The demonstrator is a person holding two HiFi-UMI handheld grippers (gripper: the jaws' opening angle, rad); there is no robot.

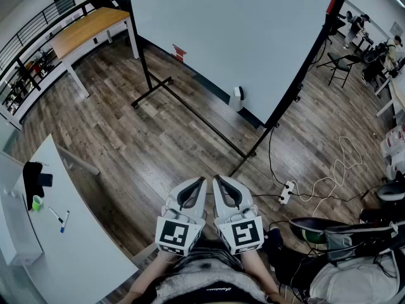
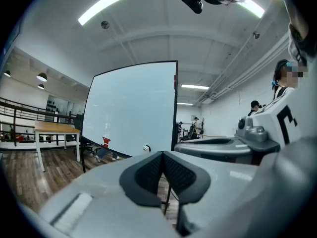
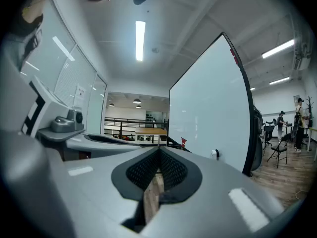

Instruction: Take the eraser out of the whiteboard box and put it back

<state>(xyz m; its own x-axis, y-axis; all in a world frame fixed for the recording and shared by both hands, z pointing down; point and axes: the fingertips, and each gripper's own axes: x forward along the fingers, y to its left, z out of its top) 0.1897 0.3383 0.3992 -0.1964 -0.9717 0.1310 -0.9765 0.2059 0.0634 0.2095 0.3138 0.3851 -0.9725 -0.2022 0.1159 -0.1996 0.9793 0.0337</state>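
Evidently nothing has started: the left hand-held gripper [image 1: 201, 182] has its jaws together on nothing. The right hand-held gripper [image 1: 217, 180] is likewise closed and empty. Both are well apart from the whiteboard box [image 1: 237, 97] low on the whiteboard [image 1: 240, 30]; the eraser is too small to tell, presumably still inside.

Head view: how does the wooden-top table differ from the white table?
The wooden-top table has a tan top, the white table a white one. The white table carries markers, a black item and a green object; the wooden-top table shows nothing. The wooden-top table stands by the railing, the white table nearer. Both stand on the wood floor.
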